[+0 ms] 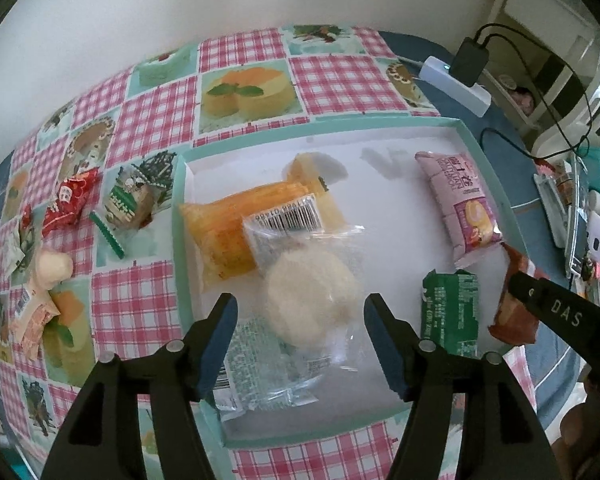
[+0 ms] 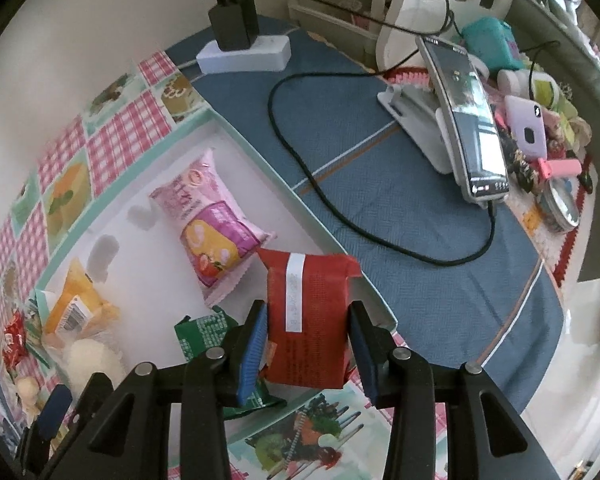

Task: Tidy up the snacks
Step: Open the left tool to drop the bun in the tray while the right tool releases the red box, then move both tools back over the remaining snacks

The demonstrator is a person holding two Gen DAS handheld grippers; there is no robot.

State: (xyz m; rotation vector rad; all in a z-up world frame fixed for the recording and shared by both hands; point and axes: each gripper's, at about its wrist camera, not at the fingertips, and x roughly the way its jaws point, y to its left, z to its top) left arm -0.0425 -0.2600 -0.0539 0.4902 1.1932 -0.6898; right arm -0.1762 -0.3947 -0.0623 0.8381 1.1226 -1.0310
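A shallow white tray with a teal rim (image 1: 180, 216) (image 2: 332, 236) lies on the checked tablecloth. In it lie an orange packet (image 1: 228, 232), a clear packet with a round white cake (image 1: 312, 300), a pink packet (image 1: 460, 204) (image 2: 212, 216) and a green packet (image 1: 452, 308) (image 2: 204, 332). My left gripper (image 1: 300, 344) is open just above the white cake packet, a finger on each side, empty. My right gripper (image 2: 306, 348) is shut on a red-brown packet (image 2: 312, 320) (image 1: 514, 312), held over the tray's right corner.
Loose snacks lie left of the tray: a red packet (image 1: 70, 200), a green-brown packet (image 1: 130, 200), a pale round one (image 1: 52, 268). To the right, on blue cloth, are a power strip with charger (image 2: 244, 52), a black cable (image 2: 300, 160), a phone on a stand (image 2: 468, 120) and clutter.
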